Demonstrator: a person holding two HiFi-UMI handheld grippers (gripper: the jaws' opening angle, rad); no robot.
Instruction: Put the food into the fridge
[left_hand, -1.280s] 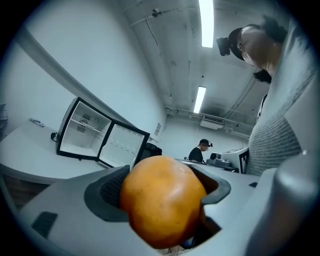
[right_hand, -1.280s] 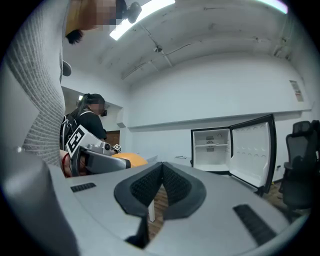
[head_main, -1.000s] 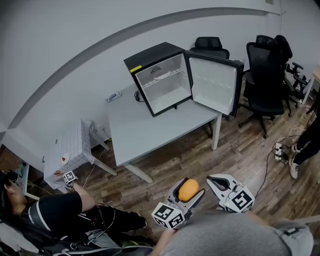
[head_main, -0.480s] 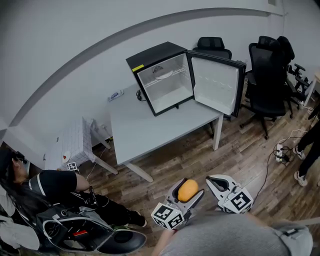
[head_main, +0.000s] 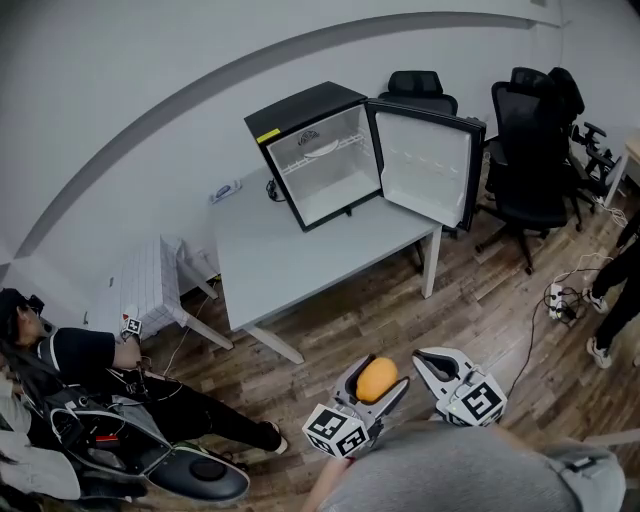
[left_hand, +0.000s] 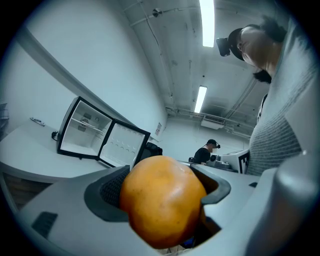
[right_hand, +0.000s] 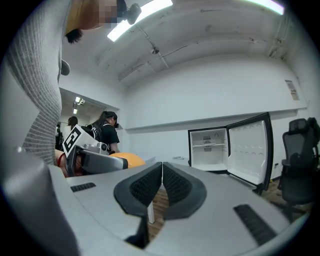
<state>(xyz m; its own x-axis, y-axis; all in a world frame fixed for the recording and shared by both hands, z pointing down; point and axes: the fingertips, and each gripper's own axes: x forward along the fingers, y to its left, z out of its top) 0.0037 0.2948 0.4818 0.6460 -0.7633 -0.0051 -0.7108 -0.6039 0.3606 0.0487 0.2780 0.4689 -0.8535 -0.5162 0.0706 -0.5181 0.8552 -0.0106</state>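
In the left gripper view, the left gripper (left_hand: 161, 192) is seen closed on an orange (left_hand: 162, 210), which is pinched between the two dark pads (left_hand: 107, 192) and fills the gap between them. In the right gripper view, the right gripper (right_hand: 162, 187) is seen with its jaws brought together and nothing between them. In the head view, both grippers are held side by side at the bottom of the picture, above the wooden floor (head_main: 480, 310) and short of the grey tabletop (head_main: 290, 265). A small black fridge (head_main: 300, 115) is seen standing on the far part of that tabletop, with its door (head_main: 425, 170) swung wide open to the right and its white inside exposed. The orange is well apart from the fridge. Black office chairs (head_main: 535, 130) are seen at the right beyond the tabletop, and a person (head_main: 90, 365) is seated on the floor at the left.
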